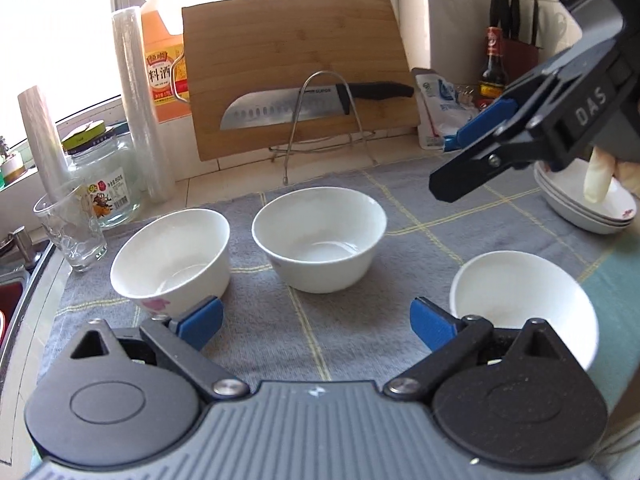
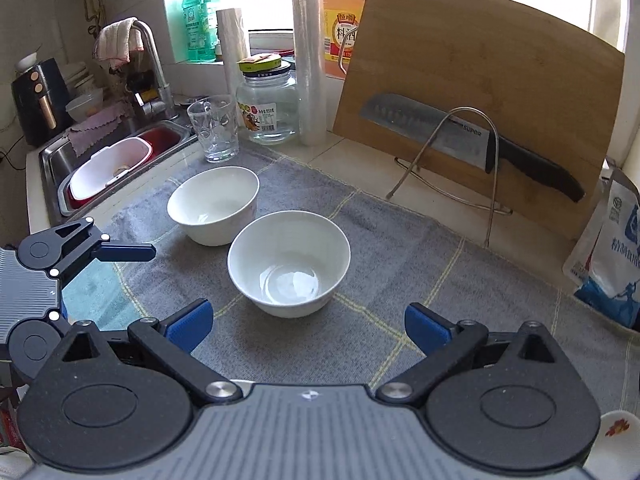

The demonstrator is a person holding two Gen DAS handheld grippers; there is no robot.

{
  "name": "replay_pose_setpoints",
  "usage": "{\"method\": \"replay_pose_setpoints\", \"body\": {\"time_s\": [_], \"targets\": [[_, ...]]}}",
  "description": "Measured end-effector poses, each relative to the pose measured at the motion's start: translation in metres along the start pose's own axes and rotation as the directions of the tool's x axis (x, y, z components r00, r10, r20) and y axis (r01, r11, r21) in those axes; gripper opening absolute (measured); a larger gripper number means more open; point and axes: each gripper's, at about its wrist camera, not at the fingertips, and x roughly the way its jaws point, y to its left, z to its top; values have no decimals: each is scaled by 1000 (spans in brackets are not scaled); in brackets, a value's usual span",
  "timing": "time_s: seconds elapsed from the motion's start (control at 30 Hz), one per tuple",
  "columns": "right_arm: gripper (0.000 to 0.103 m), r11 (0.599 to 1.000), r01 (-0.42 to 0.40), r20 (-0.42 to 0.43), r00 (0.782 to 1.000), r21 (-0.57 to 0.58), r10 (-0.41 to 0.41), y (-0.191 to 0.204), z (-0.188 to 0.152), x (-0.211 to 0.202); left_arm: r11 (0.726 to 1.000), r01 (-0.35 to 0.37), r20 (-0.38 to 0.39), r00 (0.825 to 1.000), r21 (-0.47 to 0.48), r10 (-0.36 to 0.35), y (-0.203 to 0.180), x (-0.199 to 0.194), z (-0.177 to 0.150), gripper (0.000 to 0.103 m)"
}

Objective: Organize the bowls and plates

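I see a kitchen counter (image 2: pixel 360 152) of pale tile running along a bright window, with a steel sink (image 2: pixel 56 160) at its left end and a faucet (image 2: pixel 154 64) draped with a cloth. A grey towel (image 1: pixel 360 240) with thin yellow lines covers the working area.

Against the back wall leans a wooden cutting board (image 1: pixel 296 76), and in front of it a knife (image 1: pixel 312 106) rests on a wire stand (image 1: pixel 320 120). Left of the board stand an orange bottle (image 1: pixel 162 52), a roll of clear film (image 1: pixel 138 100), a lidded glass jar (image 1: pixel 104 176) and an empty drinking glass (image 1: pixel 72 228). A white and blue bag (image 2: pixel 612 256) sits at the right end.

Three white bowls stand upright and apart on the towel: the left bowl (image 1: pixel 172 260), the middle bowl (image 1: pixel 320 240) and the right bowl (image 1: pixel 524 300). A stack of plates (image 1: pixel 584 204) lies at the far right of the towel; I count about three, though the right gripper hides part of the stack.

The left gripper (image 1: pixel 316 324) hovers low over the near edge of the towel, its blue pads wide apart and holding nothing, with the left and right bowls just beyond its tips. The right gripper (image 2: pixel 308 324) faces the middle bowl, pads likewise spread and empty. In the left wrist view it hangs above the plates.
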Motion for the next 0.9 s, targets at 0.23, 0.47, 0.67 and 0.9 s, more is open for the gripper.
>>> {"method": "replay_pose_setpoints", "body": {"time_s": [0.23,0.47,0.67,0.9], "targets": [[103,998,14,-27,1000,-54,-16,-2,13,22,1000,-6,-1,1000,-14,6,1,23,3,100],[103,999,-24,-36,999,-38,22,-8,24,43,999,0,2,1000,-41,0,2,36,10,99],[103,996,-85,-58,995,-27,84,-9,34,66,999,3,-4,1000,-34,-3,1,47,14,98],[96,991,-135,-104,986,-20,132,-12,39,89,999,17,-13,1000,-41,-18,3,57,15,96]]}}
